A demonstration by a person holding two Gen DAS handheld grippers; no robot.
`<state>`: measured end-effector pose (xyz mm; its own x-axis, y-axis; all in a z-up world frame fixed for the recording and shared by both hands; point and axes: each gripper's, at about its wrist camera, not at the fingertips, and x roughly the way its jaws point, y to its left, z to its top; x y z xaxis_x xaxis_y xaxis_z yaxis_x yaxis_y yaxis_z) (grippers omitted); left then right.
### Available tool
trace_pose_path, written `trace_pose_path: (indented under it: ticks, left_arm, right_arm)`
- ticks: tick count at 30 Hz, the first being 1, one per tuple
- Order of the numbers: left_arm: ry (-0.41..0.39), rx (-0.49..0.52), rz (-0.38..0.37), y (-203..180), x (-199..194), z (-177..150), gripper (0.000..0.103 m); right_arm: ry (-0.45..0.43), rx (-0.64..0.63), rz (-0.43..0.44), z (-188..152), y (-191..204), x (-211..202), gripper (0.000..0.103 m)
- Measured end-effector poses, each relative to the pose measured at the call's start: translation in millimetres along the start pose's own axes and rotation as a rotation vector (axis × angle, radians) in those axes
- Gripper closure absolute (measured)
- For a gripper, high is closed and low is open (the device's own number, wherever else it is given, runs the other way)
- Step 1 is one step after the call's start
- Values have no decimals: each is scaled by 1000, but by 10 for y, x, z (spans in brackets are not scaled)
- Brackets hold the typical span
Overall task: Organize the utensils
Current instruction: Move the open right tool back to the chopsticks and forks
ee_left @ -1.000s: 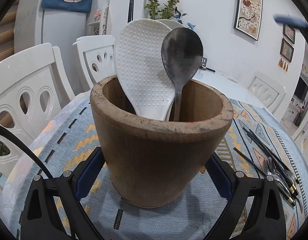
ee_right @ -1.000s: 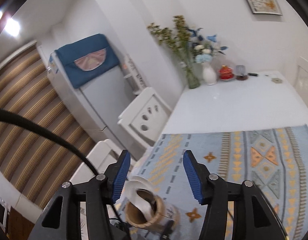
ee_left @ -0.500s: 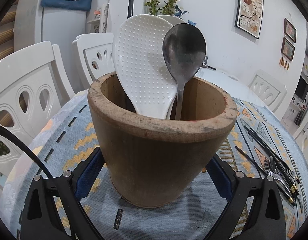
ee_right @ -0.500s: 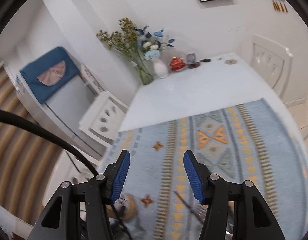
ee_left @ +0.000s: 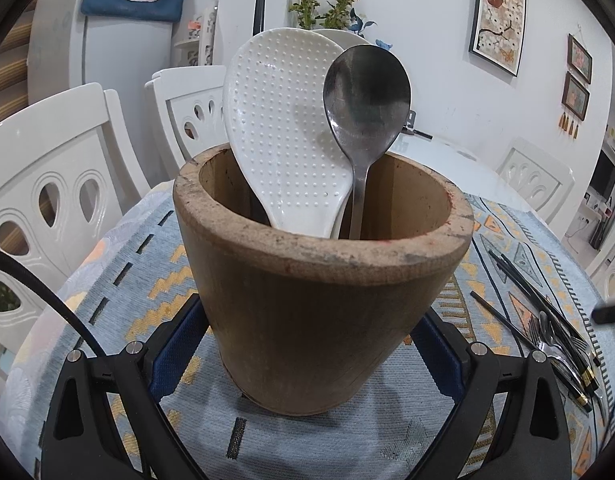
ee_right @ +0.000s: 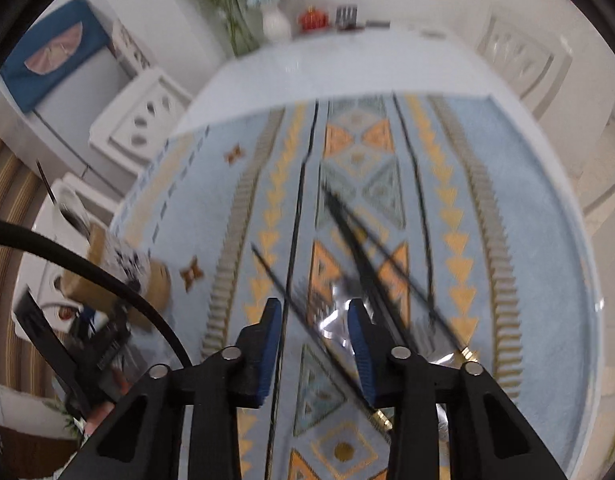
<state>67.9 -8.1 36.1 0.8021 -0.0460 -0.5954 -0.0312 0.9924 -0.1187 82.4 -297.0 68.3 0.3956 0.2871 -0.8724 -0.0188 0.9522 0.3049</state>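
Note:
A brown wooden holder [ee_left: 323,304] stands on the patterned mat, and my left gripper [ee_left: 307,326] is shut on its lower sides. Inside it stand a white dotted rice paddle [ee_left: 283,132], a metal spoon [ee_left: 367,88] and a black chopstick [ee_left: 260,0]. Black chopsticks [ee_left: 523,284] and metal cutlery [ee_left: 555,340] lie loose on the mat to the right. My right gripper [ee_right: 313,308] points steeply down over those chopsticks [ee_right: 347,232] and the shiny cutlery [ee_right: 335,320]. Its jaws have just been closing and stand apart, pressing on nothing. The right wrist view is blurred.
The blue and orange mat [ee_right: 527,240] covers the near part of a white table [ee_right: 347,68]. White chairs [ee_left: 55,184] ring the table. A vase of flowers [ee_right: 275,24] and small items stand at the far edge. The holder [ee_right: 155,288] is far left of my right gripper.
The right gripper has tipped downward and dropped toward the mat; loose chopsticks and cutlery now lie under it, and its jaws are narrower. The left gripper and holder have stayed put.

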Motion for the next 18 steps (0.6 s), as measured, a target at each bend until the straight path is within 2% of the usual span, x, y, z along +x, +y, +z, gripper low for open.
trace_pose_path:
  ticks: [2, 4, 10, 15, 16, 17, 18]
  left_arm:
    - [0, 0, 0, 2, 2, 1, 6]
    - [0, 0, 0, 4, 3, 2, 6]
    - [0, 0, 0, -2, 0, 0, 6]
    - [0, 0, 0, -4, 0, 0, 6]
    - [0, 0, 0, -4, 0, 0, 6]
    - [-1, 0, 0, -4, -1, -1, 6]
    - [-1, 0, 0, -5, -1, 0, 6]
  right_arm:
    - [70, -1, 24, -57, -5, 157, 78]
    - [100, -36, -5, -105, 14, 285, 78]
    - [172, -41, -37, -123, -44, 550, 78]
    - [196, -69, -84, -155, -54, 652, 79]
    - [200, -85, -103, -155, -26, 654, 81]
    - [209, -111, -140, -159, 21, 662, 88]
    - [218, -118, -155, -170, 52, 668, 89]
